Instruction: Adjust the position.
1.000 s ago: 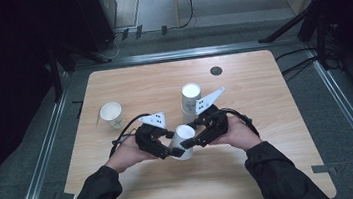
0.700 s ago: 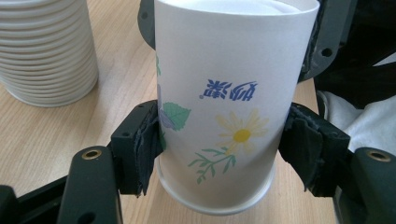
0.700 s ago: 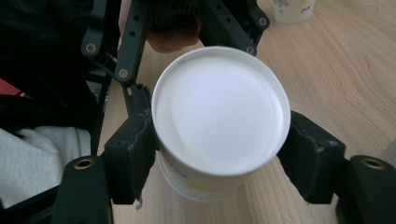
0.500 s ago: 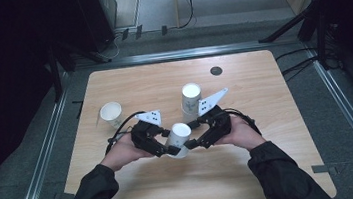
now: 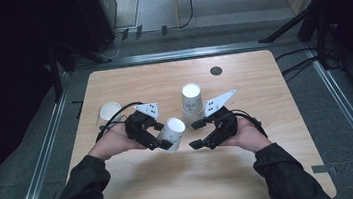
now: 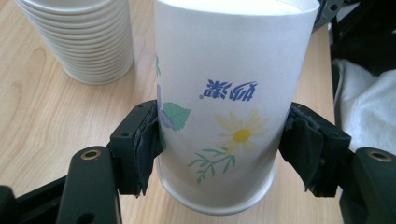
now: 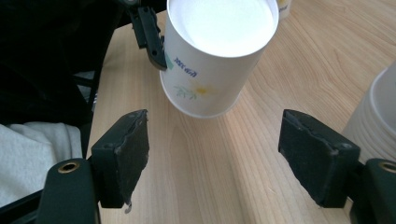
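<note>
My left gripper [image 6: 219,154] has its fingers [image 6: 144,144] clamped on the white paper cup with the daisy print [image 6: 224,107], one pad on each side of the lower wall, so the cup is mine alone now. In the high view that cup [image 5: 173,132] hangs tilted, mouth towards my right gripper [image 5: 198,133], clear of the wooden tabletop [image 5: 173,180] as far as I can judge. The right fingers [image 7: 126,149] have just been opening and stand wide apart with nothing between them — the cup sits just beyond their tips.

By my reading, one cup has been taken for handling and the handover between my two hands is finished; setting this cup down somewhere is what remains. Just beyond the held cup stands the tall stack of white paper cups [image 5: 192,97], and well off to its far left side a single white paper cup [image 5: 109,112] sits on the tabletop. Farther still from the held cup, past the stack, is a small dark round disc [image 5: 216,70].

The left gripper view gives me the pad contact and the blue lettering, printed upside down from there — the high view cannot. The right gripper view looks straight into the cup's white inside [image 7: 222,23]. The high view alone lays out both hands and all the cups together.
</note>
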